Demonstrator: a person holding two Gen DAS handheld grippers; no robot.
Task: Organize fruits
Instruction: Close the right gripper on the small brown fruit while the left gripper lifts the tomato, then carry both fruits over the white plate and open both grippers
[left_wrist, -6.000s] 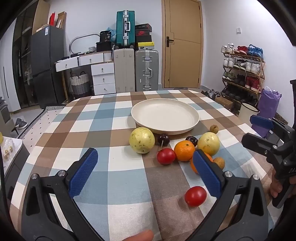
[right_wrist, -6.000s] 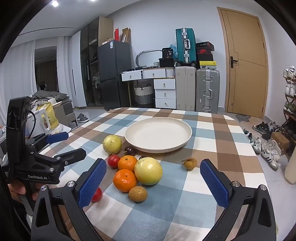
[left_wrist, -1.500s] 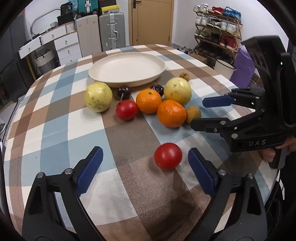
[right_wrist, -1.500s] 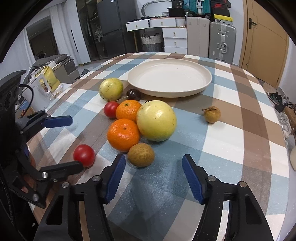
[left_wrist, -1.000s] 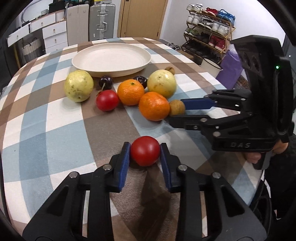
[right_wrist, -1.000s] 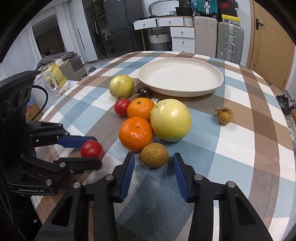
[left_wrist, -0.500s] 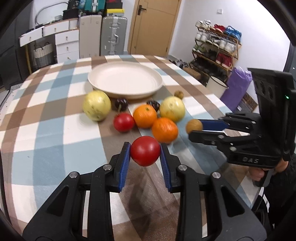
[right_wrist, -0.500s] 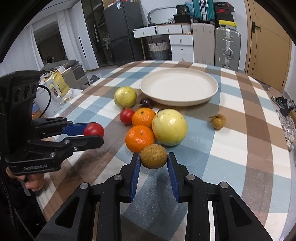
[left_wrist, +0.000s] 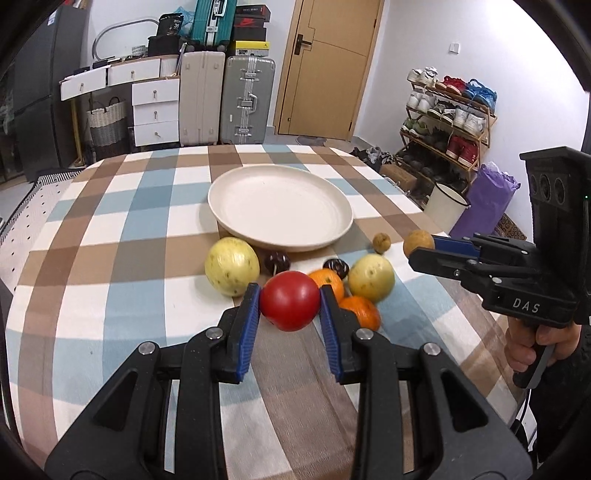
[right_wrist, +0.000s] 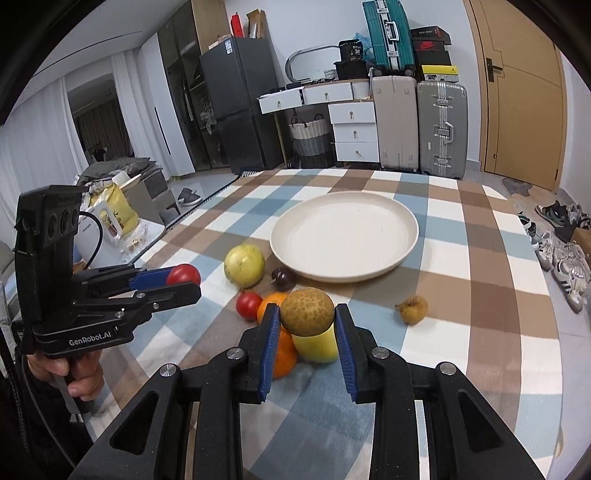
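Left gripper (left_wrist: 290, 306) up off the table (left_wrist: 110, 236), jaws squeezed tight on a round red tomato (left_wrist: 290, 305), on the near side of the plate (left_wrist: 279, 210). Right gripper (right_wrist: 306, 314) up in the air too, jaws pinched on a rough brown fruit (right_wrist: 307, 311), also on the near side of the plate. White plate bare, out in the middle of the checked table. Just in front of the plate, on the cloth: a pale yellow-green fruit (left_wrist: 232, 266) toward the left, a dark cherry (left_wrist: 277, 261) touching the plate's shadow, another dark cherry (left_wrist: 335, 266) beside it. A bit nearer than those: an orange (left_wrist: 327, 281), a second orange (left_wrist: 360, 312), and another pale yellow fruit (left_wrist: 371, 277), all bunched close together. Seen from the right wrist, a second small red tomato (right_wrist: 248, 305) on the cloth next to the oranges. To the right of the plate, alone on a brown square, a little brown fruit with a stem (left_wrist: 381, 242). A hand (left_wrist: 535, 343) around the right gripper's handle, and another hand (right_wrist: 70, 373) around the left one. Far behind the plate, past the table's edge: suitcases (left_wrist: 246, 105) and white drawers (left_wrist: 155, 107) by the wall.
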